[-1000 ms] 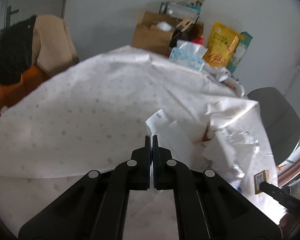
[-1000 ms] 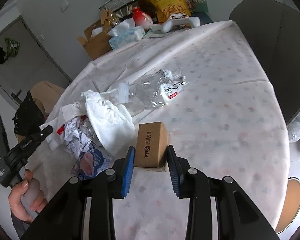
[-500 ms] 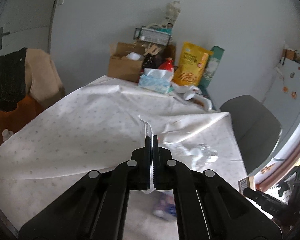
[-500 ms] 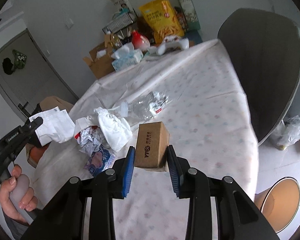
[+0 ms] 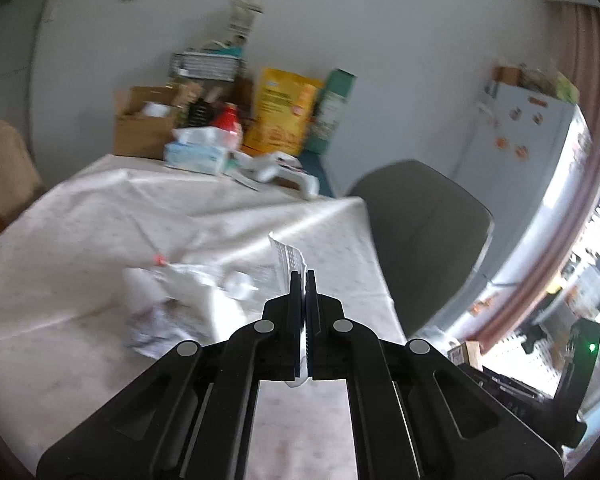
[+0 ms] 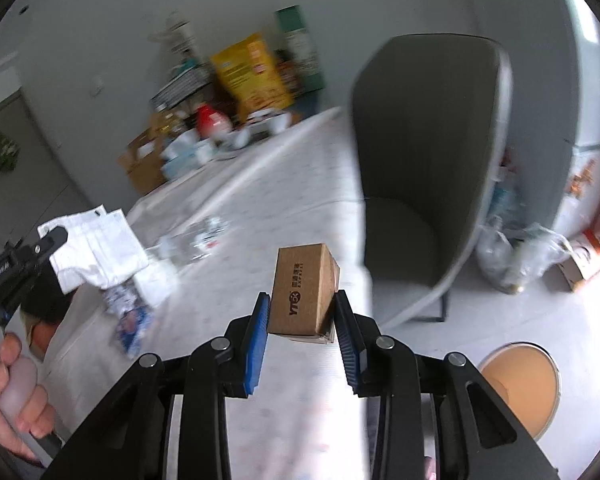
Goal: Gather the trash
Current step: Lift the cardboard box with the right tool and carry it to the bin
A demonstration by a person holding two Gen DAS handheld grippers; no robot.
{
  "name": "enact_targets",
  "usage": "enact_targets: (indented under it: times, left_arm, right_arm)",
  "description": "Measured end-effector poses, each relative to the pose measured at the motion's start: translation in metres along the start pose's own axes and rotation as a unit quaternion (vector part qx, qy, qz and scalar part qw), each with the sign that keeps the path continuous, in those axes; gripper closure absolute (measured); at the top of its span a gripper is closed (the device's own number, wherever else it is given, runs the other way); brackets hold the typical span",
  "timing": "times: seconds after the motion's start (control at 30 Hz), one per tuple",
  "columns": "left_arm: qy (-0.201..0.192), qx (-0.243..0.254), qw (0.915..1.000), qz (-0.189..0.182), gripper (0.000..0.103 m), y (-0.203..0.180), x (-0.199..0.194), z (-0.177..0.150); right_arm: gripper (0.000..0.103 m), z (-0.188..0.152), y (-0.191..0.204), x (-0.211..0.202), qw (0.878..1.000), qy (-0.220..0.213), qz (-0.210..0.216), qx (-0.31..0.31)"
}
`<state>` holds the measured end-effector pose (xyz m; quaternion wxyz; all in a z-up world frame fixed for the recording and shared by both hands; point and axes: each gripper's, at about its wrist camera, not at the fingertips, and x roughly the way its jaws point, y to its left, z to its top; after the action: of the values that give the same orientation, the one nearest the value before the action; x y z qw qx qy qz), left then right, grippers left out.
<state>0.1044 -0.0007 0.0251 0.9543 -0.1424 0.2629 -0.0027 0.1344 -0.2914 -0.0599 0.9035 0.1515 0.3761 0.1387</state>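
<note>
The small brown cardboard box (image 6: 304,290) carries dark print on its front face: a "YTO" logo with the word "EXPRESS" and a line of characters too small to read. The right gripper (image 6: 302,312) clamps this box between its blue-padded fingers (image 6: 258,328), one pad on each side wall, the jaws spread to the width of the box. The box is held upright, clear of the table with the white dotted cloth (image 6: 284,184), near the table's edge beside the grey shell chair (image 6: 428,168). A round bin with a tan liner (image 6: 518,380) stands on the floor below and to the right.

The left gripper (image 5: 303,280) has its black fingers closed almost fully together, pinching a sheet of white crumpled paper (image 5: 285,256) edge-on; the paper projects above the fingertips. In the right wrist view the same paper (image 6: 96,248) hangs spread from the left gripper, raised above the table, and the person's left hand (image 6: 14,396) wraps the handle.

On the cloth lie remaining items: a crushed clear plastic bottle (image 6: 194,240) with a red-and-white label, unreadable, and a heap of white and printed wrappers (image 5: 172,312). The yellow snack bag (image 5: 282,116) at the far wall shows print blurred beyond reading.
</note>
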Motion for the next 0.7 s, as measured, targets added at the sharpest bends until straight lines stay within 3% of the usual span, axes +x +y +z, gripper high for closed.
enact_targets:
  times: [0.37,0.7]
  left_arm:
    - [0.053,0.047,0.9953,-0.066,0.1,-0.081,0.048,-0.025]
    - [0.106,0.096,0.9835,-0.11,0.1,-0.164,0.093,-0.054]
  right_arm:
    - [0.07,-0.013,-0.09,-0.021,0.996,-0.005,-0.077,0.053]
    - [0.07,-0.036,-0.161,-0.026,0.989,0.007,-0.108,0.105]
